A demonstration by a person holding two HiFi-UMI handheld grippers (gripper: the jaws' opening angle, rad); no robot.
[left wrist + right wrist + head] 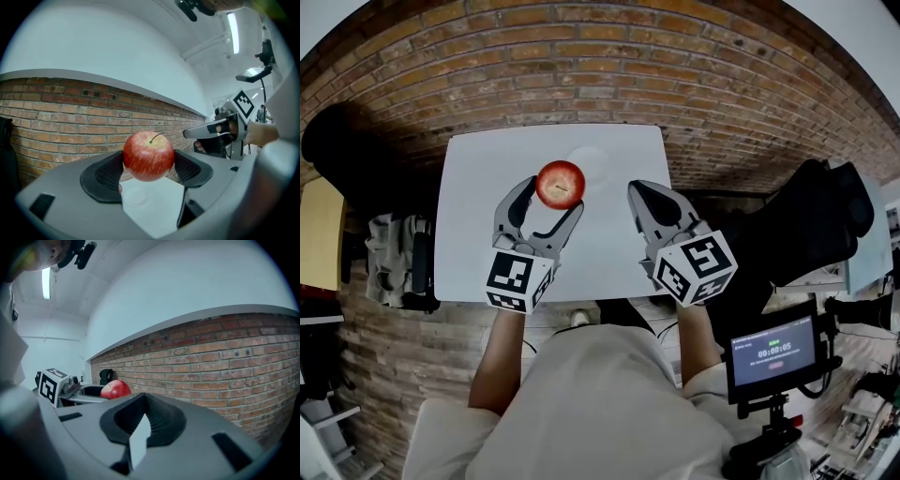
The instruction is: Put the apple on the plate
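Bright, even light — fisheye-warped, dark edges

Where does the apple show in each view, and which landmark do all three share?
Head view: apple over the white table, in the left gripper.
Left gripper view: apple at centre, between the fingers.
Right gripper view: apple small, left of centre.
Shared landmark: the brick wall.

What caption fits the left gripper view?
Left gripper shut on a red apple above the white table, brick wall behind.
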